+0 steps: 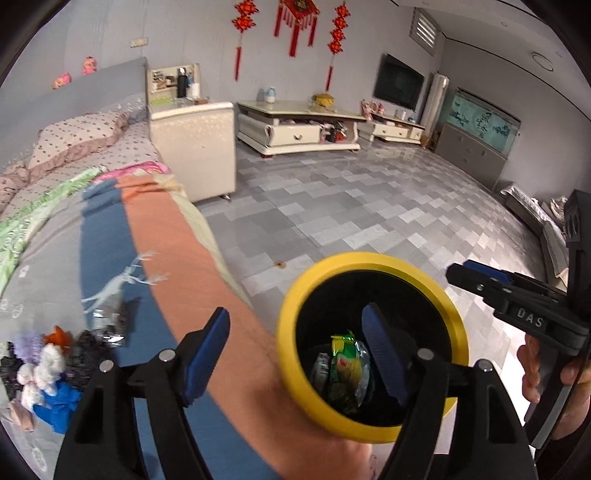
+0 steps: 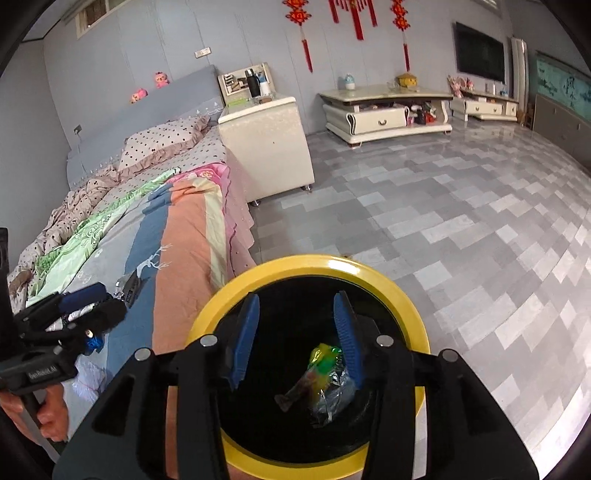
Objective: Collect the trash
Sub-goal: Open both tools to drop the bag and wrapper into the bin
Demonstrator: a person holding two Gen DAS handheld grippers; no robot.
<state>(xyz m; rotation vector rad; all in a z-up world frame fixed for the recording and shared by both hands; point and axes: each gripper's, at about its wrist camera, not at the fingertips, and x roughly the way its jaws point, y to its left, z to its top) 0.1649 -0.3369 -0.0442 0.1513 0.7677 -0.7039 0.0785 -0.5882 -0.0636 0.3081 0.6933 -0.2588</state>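
The yellow bin (image 2: pixel 413 314) stands on the floor hard against the side of the bed, its black inside open upward, which puts it within easy reach of whatever is swept off the bedding. In it lie crumpled wrappers (image 2: pixel 325 376), 1 green and yellow and at least 1 silvery, resting loose on the bottom and touched by neither tool. The right gripper (image 2: pixel 295 336) hangs directly over the mouth of the bin, tilted down into it, jaws parted about halfway with nothing between the blue pads; that pose reads as a drop just made, judging by the wrapper lying right below. The left gripper (image 1: pixel 295 354) sits at the bin's bed-side edge, 1 finger over the orange stripe of the cover and 1 over the black opening, jaws spread wide and empty. More trash waits on the bed: a silvery black packet (image 1: pixel 110 317) near the white deer print, and a heap of fluffy scraps with something blue (image 1: pixel 48 373) beside it, so the task looks partly done. The bed cover (image 1: pixel 166 240) is striped blue, orange and cream, soft and wrinkled, likely to bunch under a pinch. Beyond are a cream nightstand (image 2: pixel 266 147), a low cream TV cabinet (image 2: pixel 388 110), a wall-mounted screen (image 2: pixel 480 48), red hanging knots (image 2: pixel 351 14) and a glossy grey tiled floor (image 2: pixel 443 221).
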